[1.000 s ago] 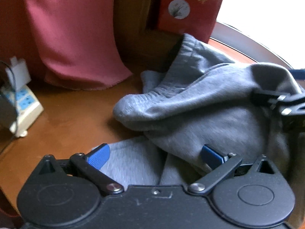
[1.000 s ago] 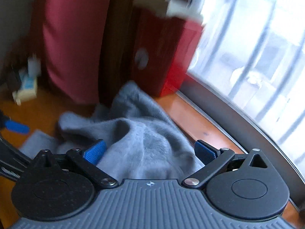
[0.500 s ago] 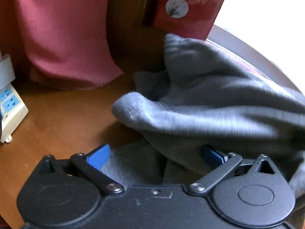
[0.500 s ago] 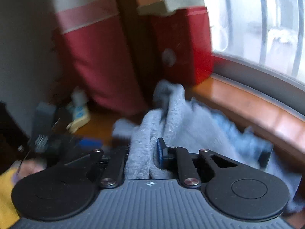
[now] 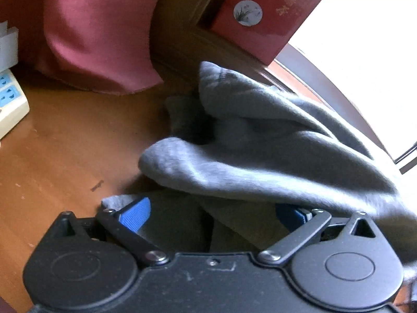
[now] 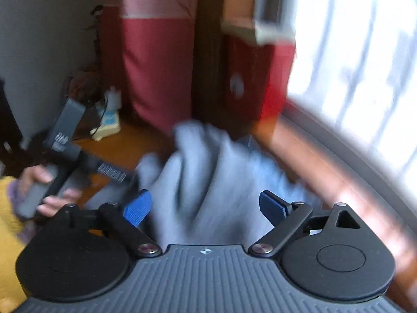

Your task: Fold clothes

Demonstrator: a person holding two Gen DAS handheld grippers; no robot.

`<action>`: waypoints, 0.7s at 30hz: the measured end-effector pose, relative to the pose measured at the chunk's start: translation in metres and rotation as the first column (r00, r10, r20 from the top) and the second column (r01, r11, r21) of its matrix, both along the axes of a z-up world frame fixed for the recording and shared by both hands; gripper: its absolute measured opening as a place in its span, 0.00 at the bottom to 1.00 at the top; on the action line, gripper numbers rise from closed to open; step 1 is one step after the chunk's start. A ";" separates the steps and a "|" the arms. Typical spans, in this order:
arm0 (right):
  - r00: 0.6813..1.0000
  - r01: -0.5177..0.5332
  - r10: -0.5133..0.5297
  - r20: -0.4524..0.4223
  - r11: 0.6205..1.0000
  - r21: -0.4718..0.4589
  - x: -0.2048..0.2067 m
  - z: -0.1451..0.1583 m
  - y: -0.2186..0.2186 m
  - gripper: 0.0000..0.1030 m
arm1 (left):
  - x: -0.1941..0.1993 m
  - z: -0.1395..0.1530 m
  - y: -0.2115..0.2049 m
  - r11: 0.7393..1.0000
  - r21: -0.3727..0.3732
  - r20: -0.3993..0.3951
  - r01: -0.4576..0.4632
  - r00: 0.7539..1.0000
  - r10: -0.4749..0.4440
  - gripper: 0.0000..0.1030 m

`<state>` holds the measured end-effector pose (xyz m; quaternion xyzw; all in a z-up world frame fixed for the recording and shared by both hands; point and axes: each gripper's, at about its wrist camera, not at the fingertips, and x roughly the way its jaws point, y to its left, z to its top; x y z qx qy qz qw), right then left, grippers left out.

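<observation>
A grey sweat garment [image 5: 260, 161] lies bunched on the brown wooden table [image 5: 65, 156]; in the left wrist view a ribbed cuff points left. My left gripper [image 5: 216, 214] is open, its blue pads apart over the cloth's near edge. In the right wrist view the same grey garment [image 6: 208, 177] is blurred, rising between the pads. My right gripper [image 6: 206, 206] is open above it. The left gripper and the hand holding it [image 6: 60, 172] show at the left of the right wrist view.
A red curtain [image 5: 99, 31] hangs at the back left. A red box [image 5: 265, 13] stands by the window frame [image 5: 338, 99]. A white power strip [image 5: 10, 104] lies at the table's left. A bright window [image 6: 351, 65] runs along the right.
My right gripper was shut on a fold of the grey garment half a second ago and is now open. The cloth has shifted and stretched right. My left gripper has stayed open.
</observation>
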<state>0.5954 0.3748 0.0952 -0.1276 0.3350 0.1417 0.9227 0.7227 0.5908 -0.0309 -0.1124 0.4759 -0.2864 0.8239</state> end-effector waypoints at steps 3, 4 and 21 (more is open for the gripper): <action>0.992 -0.089 0.079 -0.095 0.991 -0.097 0.064 -0.014 0.011 0.92 | 0.004 -0.005 -0.003 1.000 -0.014 -0.022 -0.021 1.000 0.021 1.00; 0.986 -0.115 0.099 -0.132 0.985 -0.126 0.086 -0.022 0.015 0.92 | 0.007 -0.007 -0.003 0.999 -0.021 -0.032 -0.030 0.999 0.029 1.00; 0.949 -0.194 0.281 -0.141 0.875 0.444 0.074 -0.028 -0.002 0.31 | -0.040 0.070 -0.034 0.972 -0.148 0.343 0.185 0.931 -0.125 0.70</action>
